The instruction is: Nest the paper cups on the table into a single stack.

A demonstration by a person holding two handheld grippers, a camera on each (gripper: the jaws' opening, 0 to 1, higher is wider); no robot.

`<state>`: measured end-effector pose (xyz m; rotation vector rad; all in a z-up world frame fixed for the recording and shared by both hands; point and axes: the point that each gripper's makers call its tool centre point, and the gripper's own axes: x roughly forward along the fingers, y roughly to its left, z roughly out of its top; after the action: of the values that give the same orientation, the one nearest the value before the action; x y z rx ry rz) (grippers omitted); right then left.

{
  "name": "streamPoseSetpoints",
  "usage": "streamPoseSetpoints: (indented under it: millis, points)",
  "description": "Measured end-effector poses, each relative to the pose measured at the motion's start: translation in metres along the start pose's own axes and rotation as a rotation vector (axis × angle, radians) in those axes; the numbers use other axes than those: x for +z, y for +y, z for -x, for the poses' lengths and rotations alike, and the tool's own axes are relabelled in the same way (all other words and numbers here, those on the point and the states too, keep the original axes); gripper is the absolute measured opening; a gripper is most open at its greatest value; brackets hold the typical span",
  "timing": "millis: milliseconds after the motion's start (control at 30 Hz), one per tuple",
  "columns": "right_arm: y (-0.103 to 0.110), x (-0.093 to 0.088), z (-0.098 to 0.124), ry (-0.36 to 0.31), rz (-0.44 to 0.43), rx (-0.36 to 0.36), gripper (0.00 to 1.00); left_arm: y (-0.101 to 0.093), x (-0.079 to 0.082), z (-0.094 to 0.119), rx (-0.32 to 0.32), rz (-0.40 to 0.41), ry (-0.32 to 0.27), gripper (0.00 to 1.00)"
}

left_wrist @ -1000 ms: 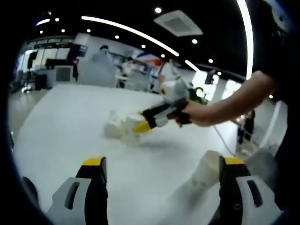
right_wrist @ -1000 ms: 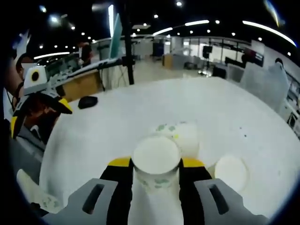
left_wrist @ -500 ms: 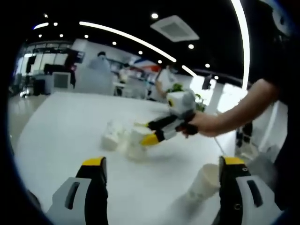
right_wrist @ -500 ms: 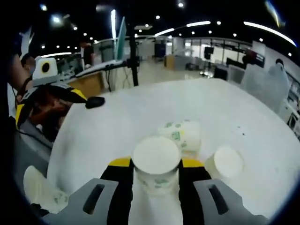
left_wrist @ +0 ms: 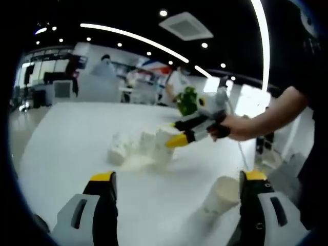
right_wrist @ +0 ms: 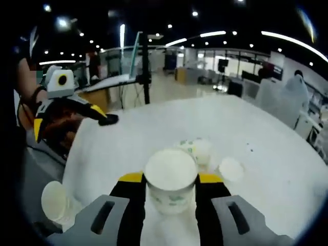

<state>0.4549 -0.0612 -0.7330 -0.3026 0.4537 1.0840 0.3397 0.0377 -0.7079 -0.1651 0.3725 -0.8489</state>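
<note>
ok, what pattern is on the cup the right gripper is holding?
White paper cup with a green leafy print on its side, seen best in the right gripper view.

So in the right gripper view, the right tool (right_wrist: pixel 170 180) is clamped on a paper cup (right_wrist: pixel 170 179) at bottom center, with the cup's open mouth facing up. Just past it on the white worktop (right_wrist: pixel 266 154) a cup on its side (right_wrist: pixel 193 149) with a green print lies next to another cup (right_wrist: pixel 231 169) to its right, which looks upside down, though it's blurry. Lower left there's a lone cup (right_wrist: pixel 54 200) near the worktop's edge. The left tool (right_wrist: pixel 72 111) hangs at the left edge, jaws apart.
</note>
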Motion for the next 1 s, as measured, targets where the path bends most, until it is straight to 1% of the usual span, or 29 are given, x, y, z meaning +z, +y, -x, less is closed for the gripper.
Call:
streamPoseSetpoints:
  millis: [133, 167, 267, 433, 500, 567, 733, 800, 833, 933, 967, 1000]
  points:
    - [0.005, 0.010, 0.015, -0.036, -0.011, -0.014, 0.34, -0.001, 0.000, -0.001, -0.001, 0.008, -0.001, 0.98]
    - [0.008, 0.013, 0.021, -0.042, -0.002, -0.024, 0.34, -0.003, -0.001, -0.001, -0.004, 0.006, 0.000, 0.98]
    - [0.014, 0.016, 0.028, -0.046, 0.010, -0.026, 0.34, -0.005, -0.003, -0.001, -0.011, 0.013, 0.010, 0.98]
    - [0.027, 0.023, 0.043, -0.076, 0.011, -0.024, 0.34, -0.006, -0.009, 0.001, -0.015, 0.023, 0.026, 0.98]
    - [0.035, 0.026, 0.049, -0.079, 0.011, -0.020, 0.34, -0.008, -0.009, 0.003, -0.020, 0.031, 0.024, 0.98]
    - [0.045, 0.031, 0.056, -0.093, 0.033, -0.014, 0.34, -0.010, -0.010, 0.006, -0.021, 0.032, 0.023, 0.98]
    - [0.069, 0.042, 0.072, -0.135, 0.041, 0.009, 0.34, -0.017, -0.012, 0.010, -0.033, 0.040, 0.033, 0.98]
    - [0.076, 0.043, 0.077, -0.142, 0.042, 0.015, 0.34, -0.021, -0.011, 0.012, -0.049, 0.059, 0.020, 0.98]
    - [0.079, 0.043, 0.078, -0.146, 0.040, 0.019, 0.34, -0.026, -0.011, 0.013, -0.063, 0.070, 0.014, 0.96]
    - [0.088, 0.041, 0.083, -0.152, 0.041, 0.026, 0.34, -0.036, -0.013, 0.016, -0.100, 0.073, 0.031, 0.88]
    - [0.090, 0.041, 0.084, -0.161, 0.036, 0.026, 0.34, -0.040, -0.013, 0.017, -0.112, 0.076, 0.034, 0.88]
    - [0.093, 0.040, 0.085, -0.168, 0.024, 0.027, 0.34, -0.045, -0.015, 0.017, -0.127, 0.102, 0.041, 0.88]
